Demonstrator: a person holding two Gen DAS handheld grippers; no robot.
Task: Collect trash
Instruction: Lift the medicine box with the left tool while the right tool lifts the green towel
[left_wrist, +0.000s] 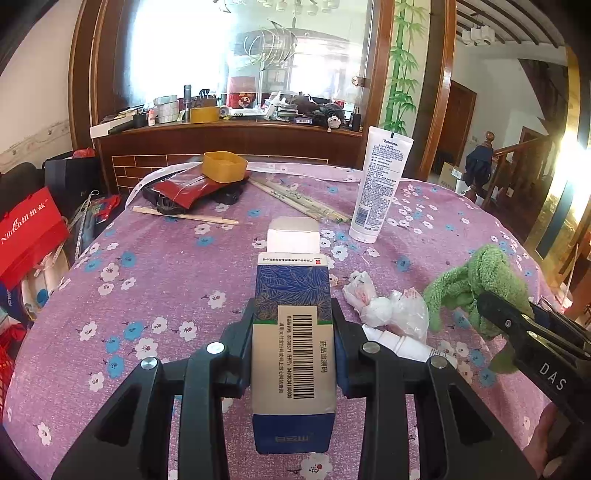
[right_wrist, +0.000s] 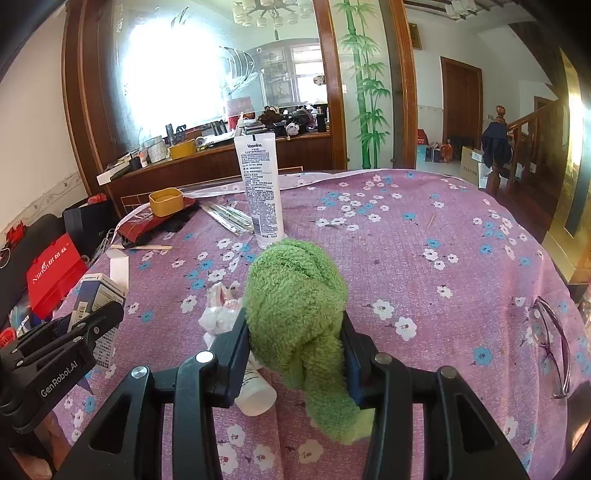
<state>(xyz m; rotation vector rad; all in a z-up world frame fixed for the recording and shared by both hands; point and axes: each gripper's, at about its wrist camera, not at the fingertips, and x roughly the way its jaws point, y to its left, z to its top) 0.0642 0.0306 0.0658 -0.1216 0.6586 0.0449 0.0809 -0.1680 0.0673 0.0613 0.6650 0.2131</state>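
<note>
Blue-and-white card fills the left gripper (left_wrist: 293, 332): its jaws are closed flat against the two long sides of an empty medicine box (left_wrist: 293, 339), whose long axis runs straight out along the fingers, open flap (left_wrist: 293, 236) leading toward the far edge of the table (left_wrist: 166, 273). The right gripper (right_wrist: 295, 347) is likewise closed on something, a green terry cloth (right_wrist: 295, 295) bunched between its pads with a tail hanging toward the near edge.

What is left of the trash lies between the two tools: crumpled tissue and plastic wrap (left_wrist: 384, 308) and, touching them on the near side, a small white bottle (left_wrist: 402, 345) lying on its side. From the right wrist view that bottle (right_wrist: 255, 387) sits just beside the left finger, so the right hand seems the nearer one, though both hands are occupied.

Near the far edge stand a Vaseline tube (left_wrist: 380, 184), upright, and a yellow tub (left_wrist: 224, 166) resting on a red packet (left_wrist: 188, 190) beside loose chopsticks (left_wrist: 306, 205); what the tub holds cannot be made out. No bin or bag for the trash shows on the table, so where the box should go is unclear from here.
</note>
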